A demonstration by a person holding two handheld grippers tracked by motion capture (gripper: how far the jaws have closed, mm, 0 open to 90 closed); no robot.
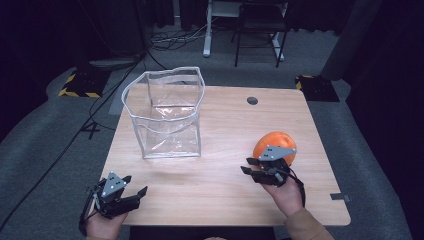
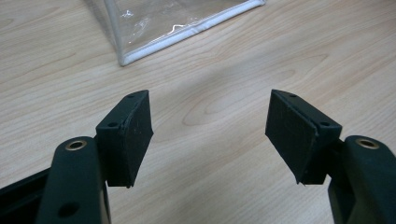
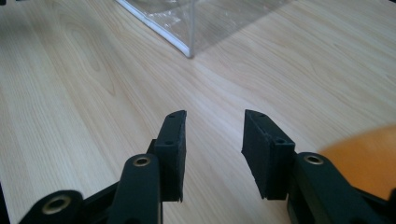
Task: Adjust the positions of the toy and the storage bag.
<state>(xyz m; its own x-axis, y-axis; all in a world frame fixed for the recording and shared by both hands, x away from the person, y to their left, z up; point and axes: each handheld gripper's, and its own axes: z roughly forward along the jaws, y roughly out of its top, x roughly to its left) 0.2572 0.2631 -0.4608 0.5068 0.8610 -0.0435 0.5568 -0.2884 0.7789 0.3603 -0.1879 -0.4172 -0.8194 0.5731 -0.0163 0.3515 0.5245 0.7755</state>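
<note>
A clear plastic bag point(image 1: 165, 115) with white piping stands open and upright on the left half of the wooden table point(image 1: 225, 125). An orange ball point(image 1: 275, 142) rests on the table's right side. My right gripper point(image 1: 246, 166) sits just in front of the ball and points left toward the bag. In the right gripper view its jaws point(image 3: 214, 121) stand open with nothing between them, the ball point(image 3: 369, 158) off to their right and the bag's corner point(image 3: 187, 28) ahead. My left gripper point(image 1: 136, 184) is open near the front left edge. The left gripper view shows its jaws point(image 2: 208, 107) empty, facing the bag's base point(image 2: 177, 23).
A round cable hole point(image 1: 252, 100) lies at the table's far side. Behind the table stand a dark chair point(image 1: 260, 30) and a white desk leg point(image 1: 206, 35), with cables on the grey carpet. Yellow-black striped bases point(image 1: 75, 85) flank the table.
</note>
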